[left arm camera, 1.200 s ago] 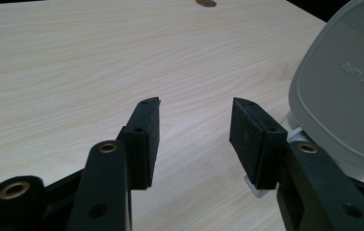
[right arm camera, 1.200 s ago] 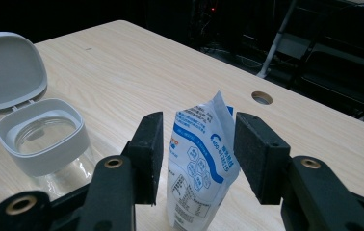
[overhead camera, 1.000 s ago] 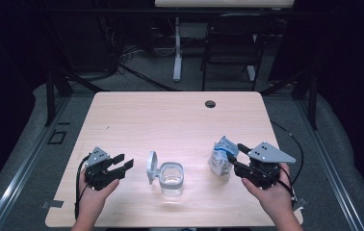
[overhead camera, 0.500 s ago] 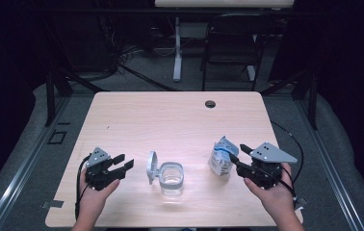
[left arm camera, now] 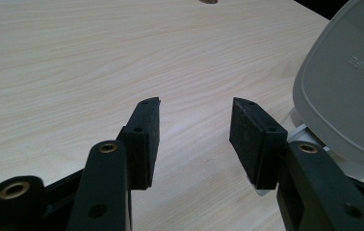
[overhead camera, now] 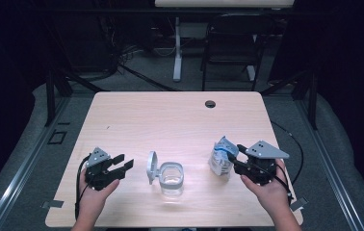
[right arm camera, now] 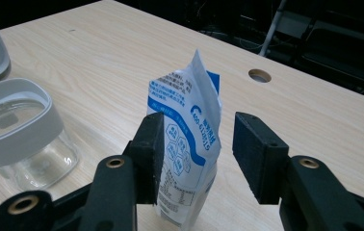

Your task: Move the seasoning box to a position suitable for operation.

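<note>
A white and blue bag (overhead camera: 220,158) stands upright on the table at the right; in the right gripper view the bag (right arm camera: 188,126) rises between the two jaws. My right gripper (overhead camera: 234,155) (right arm camera: 197,120) is open: one jaw is close against the bag, the other stands apart from it. A clear glass jar (overhead camera: 171,178) (right arm camera: 22,131) sits in the middle front with its grey hinged lid (overhead camera: 151,167) (left arm camera: 346,82) flipped up. My left gripper (overhead camera: 123,165) (left arm camera: 195,108) is open just left of the lid, nothing between its jaws.
The wooden table (overhead camera: 170,120) has a round cable hole (overhead camera: 210,103) near its far edge. A chair (overhead camera: 230,48) and a desk leg (overhead camera: 177,48) stand beyond the table. Cables trail from both grippers off the front corners.
My right gripper has edged slightly left toward the bag. The left gripper, jar and bag have not moved.
</note>
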A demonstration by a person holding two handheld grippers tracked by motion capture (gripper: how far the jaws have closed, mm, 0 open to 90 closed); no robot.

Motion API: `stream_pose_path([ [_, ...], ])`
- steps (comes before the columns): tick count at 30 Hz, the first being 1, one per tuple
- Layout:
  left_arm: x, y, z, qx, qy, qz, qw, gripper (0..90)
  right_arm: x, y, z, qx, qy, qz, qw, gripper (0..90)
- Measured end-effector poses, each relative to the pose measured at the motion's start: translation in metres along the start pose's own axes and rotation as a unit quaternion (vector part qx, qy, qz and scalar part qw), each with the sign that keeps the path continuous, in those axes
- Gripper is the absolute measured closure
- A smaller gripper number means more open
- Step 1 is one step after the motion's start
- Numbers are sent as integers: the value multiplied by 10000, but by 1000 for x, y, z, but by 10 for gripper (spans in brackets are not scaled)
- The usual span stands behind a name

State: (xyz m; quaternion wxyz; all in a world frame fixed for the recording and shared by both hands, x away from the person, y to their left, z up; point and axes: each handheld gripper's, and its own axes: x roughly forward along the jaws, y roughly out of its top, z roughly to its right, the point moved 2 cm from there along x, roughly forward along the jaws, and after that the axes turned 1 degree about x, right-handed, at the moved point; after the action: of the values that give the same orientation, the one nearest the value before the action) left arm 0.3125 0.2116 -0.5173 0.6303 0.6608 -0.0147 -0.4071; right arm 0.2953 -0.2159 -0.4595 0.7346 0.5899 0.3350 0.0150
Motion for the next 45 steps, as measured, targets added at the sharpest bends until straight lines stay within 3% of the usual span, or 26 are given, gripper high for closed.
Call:
stream_pose_path([
  [15,0,-1,-2,-33,27,24,10000,541,21,-14,-1,133,121,-42,9998,494],
  [20,0,-1,-2,-35,35,13,10000,541,27,-18,-2,65,97,-85,9999,495],
  [28,0,-1,-3,-37,40,0,10000,542,30,-18,-3,-16,31,-45,10000,561],
  [33,0,-2,-3,-16,49,-19,10000,545,30,-17,-2,-11,-39,-76,10000,658],
  [36,1,-2,-3,7,58,-28,10000,549,30,-16,-1,101,67,-68,9999,695],
  [45,1,-2,-4,1,60,-30,10000,551,29,-16,-1,54,211,-122,9997,826],
])
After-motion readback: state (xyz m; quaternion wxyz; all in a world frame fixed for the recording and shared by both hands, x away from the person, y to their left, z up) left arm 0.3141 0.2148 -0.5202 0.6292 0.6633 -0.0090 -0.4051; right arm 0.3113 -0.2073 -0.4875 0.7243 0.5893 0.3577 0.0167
